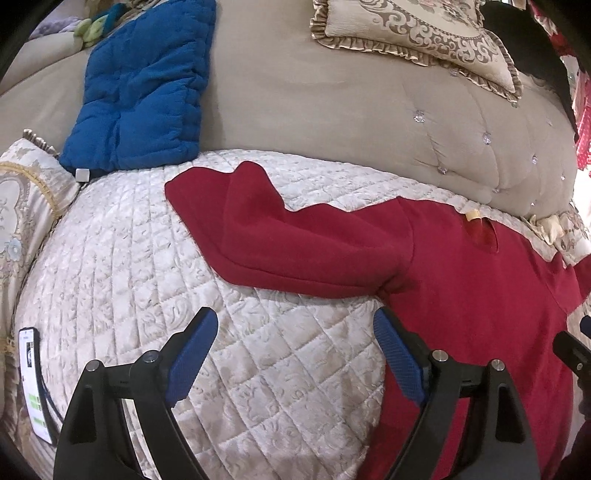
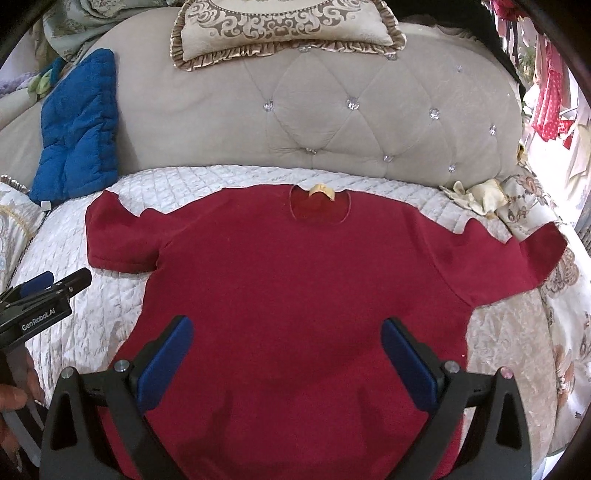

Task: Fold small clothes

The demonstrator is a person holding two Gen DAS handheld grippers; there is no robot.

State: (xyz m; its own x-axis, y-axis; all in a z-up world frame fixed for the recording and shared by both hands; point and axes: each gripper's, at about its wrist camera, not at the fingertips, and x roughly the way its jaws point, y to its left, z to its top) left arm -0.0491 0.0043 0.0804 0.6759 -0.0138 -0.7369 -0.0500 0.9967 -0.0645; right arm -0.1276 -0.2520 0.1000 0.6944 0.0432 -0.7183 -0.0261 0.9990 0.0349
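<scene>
A dark red short-sleeved shirt [image 2: 295,280] lies spread flat on a quilted cream bedspread [image 2: 92,325], neck with a tan label [image 2: 322,192] toward the headboard. My right gripper [image 2: 288,332] is open and empty, hovering over the shirt's lower middle. My left gripper [image 1: 295,321] is open and empty over the quilt, beside the shirt's left sleeve [image 1: 288,236]; the shirt body [image 1: 472,314] lies to its right. The left gripper also shows at the left edge of the right wrist view [image 2: 55,284]. The right gripper's tip shows at the right edge of the left wrist view [image 1: 570,350].
A blue padded cushion [image 2: 77,125] leans at the back left. A tufted beige headboard [image 2: 351,110] stands behind, with an ornate pillow [image 2: 284,29] on top. A phone [image 1: 35,384] lies at the quilt's left edge. Cream cloth [image 2: 476,195] sits at the back right.
</scene>
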